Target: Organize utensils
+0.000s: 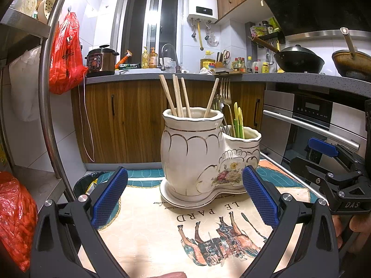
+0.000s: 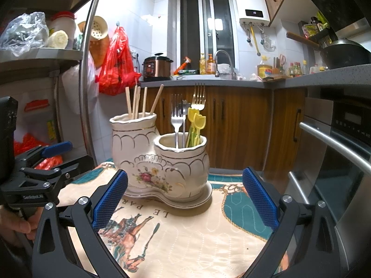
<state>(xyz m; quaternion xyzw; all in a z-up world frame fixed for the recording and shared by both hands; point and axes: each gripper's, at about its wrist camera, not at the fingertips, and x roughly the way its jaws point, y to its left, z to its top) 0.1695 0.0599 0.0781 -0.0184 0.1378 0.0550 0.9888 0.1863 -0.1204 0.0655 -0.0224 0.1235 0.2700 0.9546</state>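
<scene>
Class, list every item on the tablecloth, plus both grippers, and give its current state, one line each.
Left gripper: open, empty.
Right gripper: open, empty.
Ceramic holder: upright on the tablecloth, untouched.
Chopsticks: standing in the taller compartment, leaning.
Metal forks: standing in the shorter compartment, tines up.
Yellow-green utensils: standing in the shorter compartment with the forks.

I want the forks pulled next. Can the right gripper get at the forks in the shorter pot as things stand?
Probably yes. The right gripper is open and empty, facing the shorter pot, and the forks stand well above its rim. The yellow utensils crowd them closely.
</scene>
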